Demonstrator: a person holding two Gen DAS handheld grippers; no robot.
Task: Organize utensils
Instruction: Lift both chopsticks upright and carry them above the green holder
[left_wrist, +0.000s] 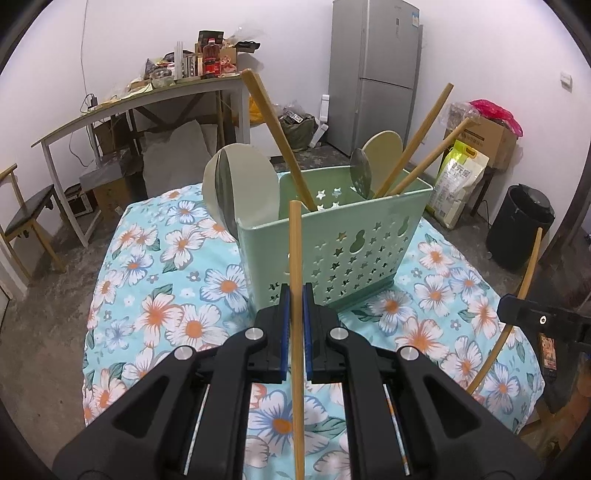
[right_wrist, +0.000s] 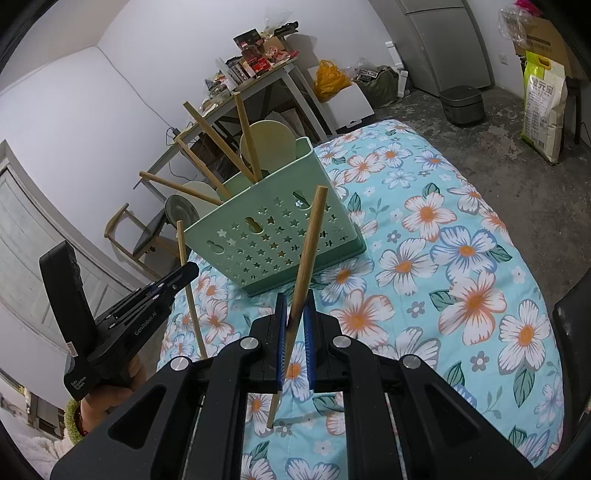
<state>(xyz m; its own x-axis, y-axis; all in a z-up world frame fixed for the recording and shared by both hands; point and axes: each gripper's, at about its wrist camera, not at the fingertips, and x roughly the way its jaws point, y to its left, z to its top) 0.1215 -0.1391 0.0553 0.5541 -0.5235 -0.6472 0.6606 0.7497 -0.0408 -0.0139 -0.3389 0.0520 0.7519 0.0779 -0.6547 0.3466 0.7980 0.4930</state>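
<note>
A pale green perforated basket (left_wrist: 343, 240) stands on the floral cloth. Several bamboo chopsticks (left_wrist: 277, 133), cream spoons (left_wrist: 384, 151) and a metal slotted spoon (left_wrist: 361, 171) stick out of it. My left gripper (left_wrist: 295, 291) is shut on an upright bamboo chopstick (left_wrist: 295, 240) just in front of the basket. My right gripper (right_wrist: 295, 301) is shut on another chopstick (right_wrist: 312, 229), which leans right with its lower end on the cloth. In the right wrist view the basket (right_wrist: 273, 236) is straight ahead and the left gripper (right_wrist: 177, 280) is at the left.
The floral cloth (left_wrist: 166, 295) covers a rounded table with floor all around. Behind are a cluttered desk (left_wrist: 147, 99), a chair (left_wrist: 26, 218), a grey fridge (left_wrist: 373, 74), a rice bag (left_wrist: 458, 181) and a black bin (left_wrist: 521, 225).
</note>
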